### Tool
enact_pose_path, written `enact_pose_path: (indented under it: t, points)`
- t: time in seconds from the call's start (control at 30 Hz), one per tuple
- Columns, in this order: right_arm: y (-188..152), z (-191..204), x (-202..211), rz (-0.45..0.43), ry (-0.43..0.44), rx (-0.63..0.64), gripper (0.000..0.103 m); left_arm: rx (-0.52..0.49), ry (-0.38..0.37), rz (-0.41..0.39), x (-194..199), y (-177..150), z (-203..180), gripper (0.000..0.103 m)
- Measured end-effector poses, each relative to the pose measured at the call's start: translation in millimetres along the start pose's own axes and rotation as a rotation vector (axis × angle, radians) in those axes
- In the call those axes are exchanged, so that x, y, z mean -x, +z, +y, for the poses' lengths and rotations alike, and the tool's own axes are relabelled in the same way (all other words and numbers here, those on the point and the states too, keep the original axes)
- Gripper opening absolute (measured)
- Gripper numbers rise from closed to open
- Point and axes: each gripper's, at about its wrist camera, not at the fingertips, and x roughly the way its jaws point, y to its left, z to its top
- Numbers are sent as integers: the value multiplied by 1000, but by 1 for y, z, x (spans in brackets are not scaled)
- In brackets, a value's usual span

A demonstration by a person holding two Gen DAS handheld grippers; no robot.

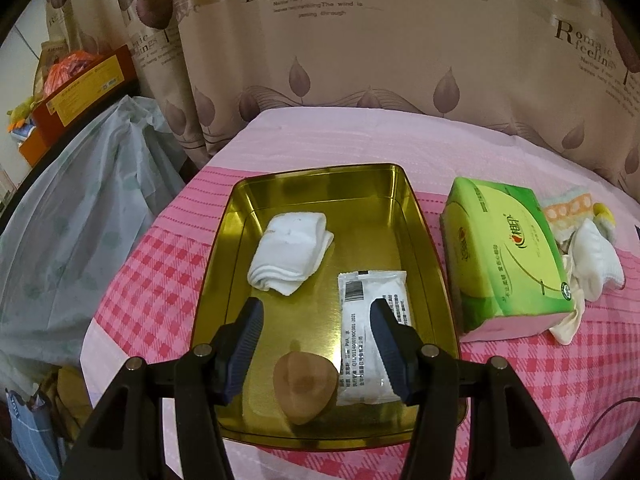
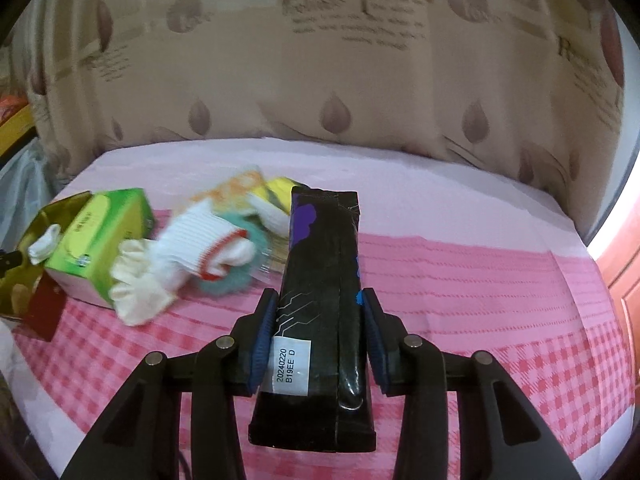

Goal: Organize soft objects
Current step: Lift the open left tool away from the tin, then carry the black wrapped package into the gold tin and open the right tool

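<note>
A gold metal tray (image 1: 424, 216) lies on the pink checked bed cover. In it are a folded white sock (image 1: 290, 258), a white sealed packet (image 1: 370, 336) and a tan round pad (image 1: 306, 386). My left gripper (image 1: 316, 312) is open and empty, hovering over the tray's near half. My right gripper (image 2: 318, 304) is shut on a long black packet (image 2: 320, 300) and holds it above the cover. A green tissue pack (image 1: 508, 252) (image 2: 96, 240) stands right of the tray. Beside it lies a pile of white gloves and socks (image 2: 188, 256) (image 1: 592, 260).
A patterned curtain (image 1: 360, 40) hangs behind the bed. A pale plastic bag (image 1: 72, 216) and an orange box (image 1: 80, 96) sit to the left. A teal fluffy item (image 2: 236, 276) and a yellow item (image 2: 280, 188) lie in the pile. An orange door (image 2: 624, 280) is at right.
</note>
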Motion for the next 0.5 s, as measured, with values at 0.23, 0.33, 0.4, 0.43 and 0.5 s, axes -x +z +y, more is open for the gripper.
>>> enact_pose_path:
  t: [0.23,0.33,0.4,0.43,0.5]
  points:
    - [14,42,7,-19,77,63,38,19,7,-4,1,1,4,57]
    - [20,63,6,-24,113,95,38,39,12,-3,1,2,9,57]
    - [22,76,5,-25,138,112,38,57,17,-6,2,3,14,57]
    - [23,84,5,-26,153,122,38,69,21,-8,3,3,16,57]
    - [27,100,3,-24,181,142,38,96,26,-11,3,4,23,57]
